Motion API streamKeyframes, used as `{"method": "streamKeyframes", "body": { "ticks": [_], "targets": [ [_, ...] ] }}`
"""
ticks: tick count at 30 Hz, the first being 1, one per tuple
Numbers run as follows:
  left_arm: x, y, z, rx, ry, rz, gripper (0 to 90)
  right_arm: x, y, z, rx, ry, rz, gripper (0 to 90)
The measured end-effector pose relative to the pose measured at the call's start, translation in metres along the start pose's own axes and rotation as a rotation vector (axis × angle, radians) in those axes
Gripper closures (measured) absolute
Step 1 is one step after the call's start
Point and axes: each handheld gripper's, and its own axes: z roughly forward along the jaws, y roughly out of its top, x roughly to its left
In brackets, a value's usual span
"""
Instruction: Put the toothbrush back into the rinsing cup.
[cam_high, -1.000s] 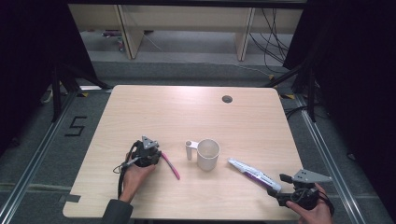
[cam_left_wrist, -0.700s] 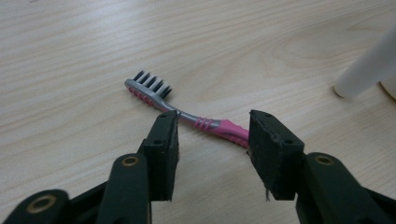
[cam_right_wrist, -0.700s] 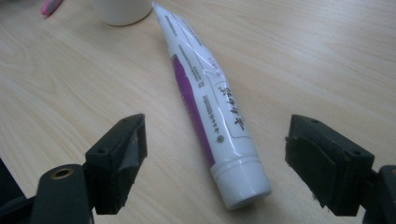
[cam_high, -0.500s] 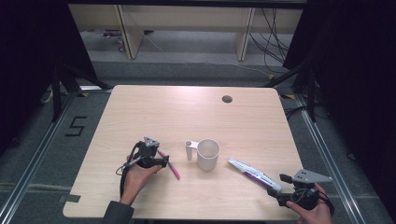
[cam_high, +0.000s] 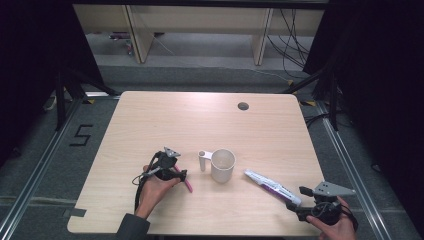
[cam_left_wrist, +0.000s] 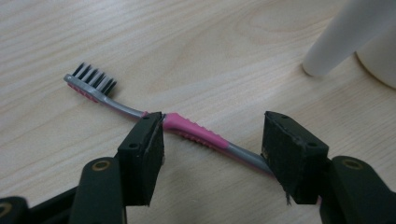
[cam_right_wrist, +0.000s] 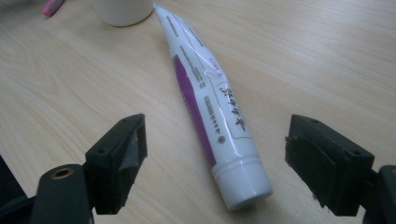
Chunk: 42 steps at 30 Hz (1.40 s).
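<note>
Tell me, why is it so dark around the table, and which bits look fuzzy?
High view: light falls on the table, black curtains around it stay dark. Left gripper view: the toothbrush is sharp, the mug at the edge is soft. Right gripper view: the toothpaste tube is clear, with glare along its crinkled top.

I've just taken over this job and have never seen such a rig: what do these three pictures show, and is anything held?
A person holds a two-jaw claw in each hand. The high view looks down on the pale wooden table; each other view rides on one claw. The left claw stands open astride the pink and grey toothbrush, which lies on the table, not gripped; its jaws have just been opening. The right claw is open around the white and purple toothpaste tube, also lying free. A white handled mug stands between them.
</note>
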Motion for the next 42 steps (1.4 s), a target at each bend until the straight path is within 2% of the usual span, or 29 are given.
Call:
{"method": "streamKeyframes", "body": {
  "ticks": [7,12,13,14,15,17,19,21,23,25,27,29,30,34,36,37,39,41,42],
  "targets": [
    [0.007,-0.006,-0.003,0.041,0.004,0.046,50.7,0.001,0.000,0.000,0.001,0.002,-0.003,21.5],
    [0.017,-0.014,-0.009,0.046,0.006,0.065,59.5,0.001,0.000,0.000,0.002,0.006,-0.005,21.5],
    [0.018,-0.015,-0.010,0.046,0.009,0.066,61.7,-0.001,0.001,0.000,-0.002,-0.002,-0.035,21.5],
    [0.019,-0.016,-0.011,0.050,0.008,0.075,64.2,0.002,0.000,0.001,0.003,0.006,-0.008,21.5],
    [0.020,-0.016,-0.011,0.057,0.003,0.073,66.7,0.002,0.000,0.001,0.011,0.003,-0.010,21.5],
    [0.022,-0.016,-0.012,0.062,0.003,0.081,68.7,0.001,0.000,0.001,0.007,0.005,-0.016,21.5],
    [0.024,-0.014,-0.014,0.097,0.001,0.094,69.4,0.001,0.000,0.001,0.005,0.004,-0.017,21.5],
    [0.025,-0.013,-0.014,0.101,0.004,0.095,71.0,0.001,0.000,0.001,0.010,0.004,-0.024,21.5],
    [0.026,-0.008,-0.013,0.136,-0.004,0.112,72.8,-0.001,0.001,0.001,-0.002,-0.004,-0.049,21.5],
    [0.027,-0.005,-0.012,0.164,-0.012,0.100,72.6,0.000,0.001,0.001,-0.006,-0.005,-0.042,21.5],
    [0.028,-0.003,-0.011,0.183,-0.017,0.107,73.4,0.000,0.001,0.001,-0.003,-0.002,-0.042,21.5],
    [0.028,0.003,-0.010,0.225,-0.015,0.119,75.2,0.000,0.001,0.001,-0.001,0.000,-0.044,21.6],
    [0.028,0.003,-0.010,0.225,-0.015,0.119,76.4,0.000,0.001,0.001,0.000,0.000,-0.044,21.6],
    [0.030,0.013,-0.007,0.314,-0.039,0.163,78.5,0.000,0.001,0.001,0.004,0.000,-0.046,21.8],
    [0.029,0.015,-0.006,0.323,-0.042,0.152,81.2,0.001,0.001,0.001,-0.001,0.001,-0.045,21.8],
    [0.029,0.018,-0.005,0.362,-0.052,0.175,81.6,0.001,0.001,0.001,-0.003,0.003,-0.042,21.9],
    [0.028,0.021,-0.004,0.395,-0.048,0.195,81.7,0.001,0.001,0.001,0.003,0.004,-0.045,21.9],
    [0.027,0.024,-0.002,0.419,-0.050,0.201,81.8,0.001,0.001,0.001,-0.001,0.002,-0.044,21.9],
    [0.025,0.024,-0.002,0.438,-0.047,0.191,81.8,0.001,0.001,0.001,-0.003,0.003,-0.040,21.9]
  ]
}}
